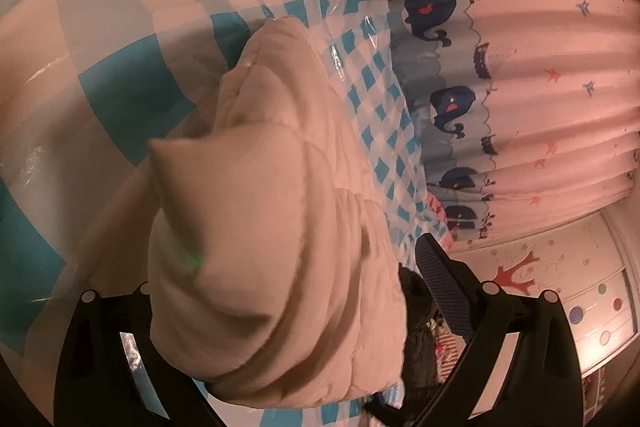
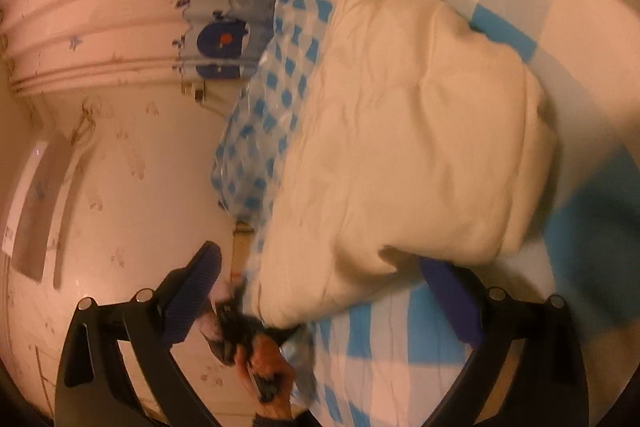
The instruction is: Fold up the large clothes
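A cream padded jacket (image 1: 256,187) lies bunched on a blue-and-white checked cover (image 1: 100,39). In the left wrist view a thick fold of it rises between the fingers of my left gripper (image 1: 316,247). The fold hides the left finger, and the right finger (image 1: 440,287) stands clear of the cloth, so the jaws are wide apart. In the right wrist view the jacket (image 2: 420,115) spreads ahead of my right gripper (image 2: 320,259), which is open. Its lower edge overlaps the right finger (image 2: 452,299), while the left finger (image 2: 196,287) hangs past the bed's edge.
A curtain with whale print (image 1: 540,87) hangs beyond the bed's far edge. A patterned wall (image 2: 132,167) and a cabinet with coloured dots (image 1: 600,311) stand close by. A hand (image 2: 268,359) grips a dark object below the jacket's corner.
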Tool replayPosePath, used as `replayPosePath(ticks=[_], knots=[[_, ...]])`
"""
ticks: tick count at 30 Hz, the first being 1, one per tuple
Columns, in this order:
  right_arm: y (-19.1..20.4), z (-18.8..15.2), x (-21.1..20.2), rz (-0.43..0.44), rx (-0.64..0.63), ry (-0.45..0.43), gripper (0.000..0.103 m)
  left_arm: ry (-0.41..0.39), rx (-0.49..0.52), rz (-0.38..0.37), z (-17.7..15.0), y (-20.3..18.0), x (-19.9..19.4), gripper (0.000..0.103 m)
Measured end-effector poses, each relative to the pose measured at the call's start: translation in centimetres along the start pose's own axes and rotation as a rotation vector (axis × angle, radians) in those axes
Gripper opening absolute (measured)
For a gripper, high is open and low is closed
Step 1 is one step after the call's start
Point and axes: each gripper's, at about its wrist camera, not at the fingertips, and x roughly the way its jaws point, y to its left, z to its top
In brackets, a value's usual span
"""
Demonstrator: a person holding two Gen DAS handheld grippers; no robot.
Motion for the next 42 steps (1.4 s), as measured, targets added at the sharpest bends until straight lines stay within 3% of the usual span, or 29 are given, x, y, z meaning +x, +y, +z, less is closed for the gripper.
replayPosePath(ticks=[4,6,9,13,17,21,22,23,24,25,27,29,32,37,40,42], knots=[[0.3,-0.8,-0.7,-0.001,0.033,-0.022,0.096,0.011,0.026,0.046,-0.1,-0.1,0.3,0.092],[0.3,-2.5,-1.4,-0.094,0.017,0.044,0.096,0.016,0.014,0.047,0.0,0.0,0.3,0.092],[-0.4,-2.7,-4.0,-0.223,-0.004,-0.022,0.096,0.011,0.019,0.042,-0.1,-0.3,0.0,0.092],[-1.7,0.4,-3.9,-0.249,0.040,-0.079,0.097,0.008,0.017,0.040,0.0,-0.2,0.1,0.092],[-1.1,2.9,-1.2,-0.181,0.042,-0.087,0.097,0.005,0.008,0.051,0.0,0.2,0.0,0.092],[-0.3,2.9,0.3,-0.242,-0.018,-0.064,0.097,-0.014,0.022,0.094,0.2,0.2,-0.1,0.092],[-0.8,3.1,0.1,-0.234,-0.015,-0.061,0.092,-0.015,0.029,0.104,0.2,0.2,-0.1,0.092],[-1.1,3.4,0.0,-0.236,-0.028,-0.060,0.061,-0.014,0.042,0.120,0.2,0.2,0.0,0.090],[-1.2,3.6,-0.2,-0.272,-0.041,-0.062,0.038,-0.015,0.065,0.149,0.1,0.1,0.1,0.073],[-1.3,3.8,-0.2,-0.268,-0.046,-0.059,0.036,-0.015,0.092,0.176,0.1,-0.1,0.1,0.067],[-0.8,3.8,-0.2,-0.251,-0.087,-0.045,0.032,-0.011,0.148,0.184,0.0,-0.5,0.1,0.042],[0.8,3.6,-0.3,-0.250,-0.151,-0.043,0.028,-0.027,0.223,0.203,-0.3,-1.6,-0.3,0.035],[4.5,3.4,-1.0,-0.226,-0.243,-0.043,0.025,-0.035,0.270,0.206,-0.7,-2.7,-1.2,0.032],[10.2,1.2,-3.7,-0.194,-0.370,-0.029,0.025,-0.032,0.331,0.145,-2.6,-5.6,-5.6,0.031],[10.3,-2.0,-7.5,-0.192,-0.382,-0.007,0.025,0.015,0.334,0.131,-5.0,-6.0,-9.0,0.031],[8.8,-4.7,-10.2,-0.238,-0.365,0.025,0.025,0.051,0.326,0.138,-7.5,-5.2,-11.4,0.031]])
